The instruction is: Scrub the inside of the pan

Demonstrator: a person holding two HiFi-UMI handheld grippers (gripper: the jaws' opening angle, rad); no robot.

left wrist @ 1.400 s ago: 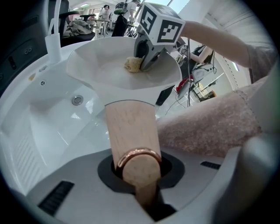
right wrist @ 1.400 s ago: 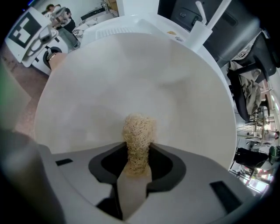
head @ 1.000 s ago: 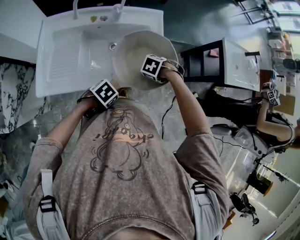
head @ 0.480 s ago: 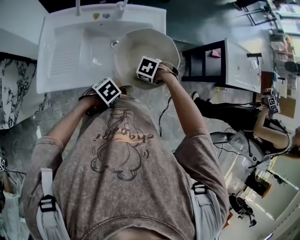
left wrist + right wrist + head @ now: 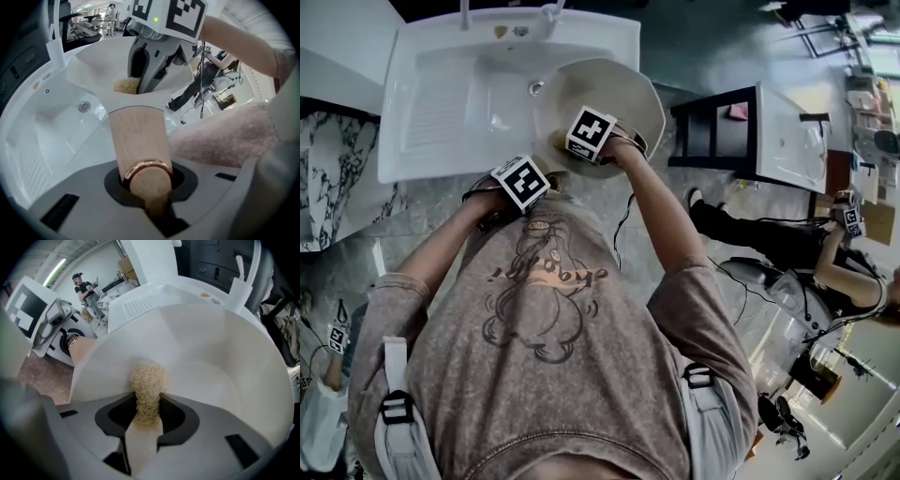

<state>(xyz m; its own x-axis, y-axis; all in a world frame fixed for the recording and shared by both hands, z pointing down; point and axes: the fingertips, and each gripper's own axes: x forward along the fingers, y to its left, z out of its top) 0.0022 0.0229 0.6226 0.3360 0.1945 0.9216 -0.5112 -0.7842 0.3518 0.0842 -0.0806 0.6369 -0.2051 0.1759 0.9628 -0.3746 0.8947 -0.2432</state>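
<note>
A cream-white pan is held tilted over the right end of a white sink. Its wooden handle, tipped with a copper ring, is clamped in my left gripper, which is shut on it; the same gripper shows at the sink's front edge. My right gripper is shut on a tan fibrous scrubber that presses against the pan's inner wall. In the head view the right gripper sits inside the pan near its front rim. The scrubber shows past the handle.
The sink has a ribbed drainboard, a drain and a tap at the back. A black-framed stand with a white top is to the right. Another person stands at the far right, cables on the floor.
My right gripper with the scrubber has slid left and toward the pan's front rim. The pan and left gripper have shifted only slightly.
</note>
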